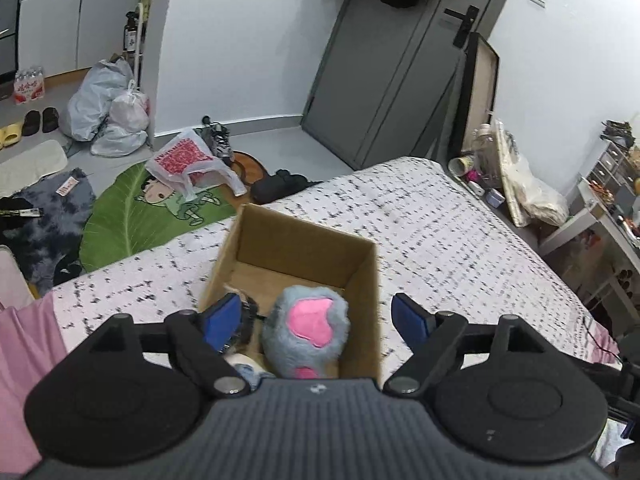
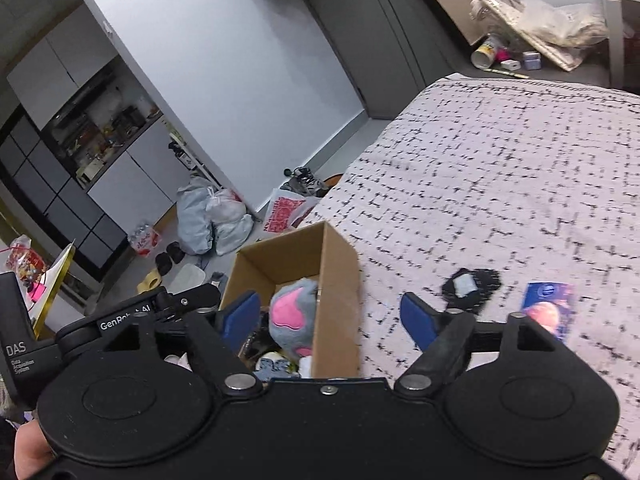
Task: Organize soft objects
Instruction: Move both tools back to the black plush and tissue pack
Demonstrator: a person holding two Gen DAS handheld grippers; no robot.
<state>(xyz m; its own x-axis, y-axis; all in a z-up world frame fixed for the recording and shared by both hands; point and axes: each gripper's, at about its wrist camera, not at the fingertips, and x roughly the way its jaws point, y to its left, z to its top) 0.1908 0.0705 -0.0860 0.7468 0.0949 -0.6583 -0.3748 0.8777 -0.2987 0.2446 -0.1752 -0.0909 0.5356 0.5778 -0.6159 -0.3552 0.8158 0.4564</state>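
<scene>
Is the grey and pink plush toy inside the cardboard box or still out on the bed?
Inside. The plush toy sits within the walls of the open cardboard box, and neither claw grips it.

The left wrist view is looking steeply down from close above the cardboard box (image 1: 362,276) on the bed (image 1: 460,240), facing the grey door (image 1: 380,80). The right wrist view is sitting just beside it (rolled a little), facing the kitchen cabinets (image 2: 60,176). Both are sharing the box, its grey plush toy (image 2: 294,318), bedspread and floor bags.
</scene>
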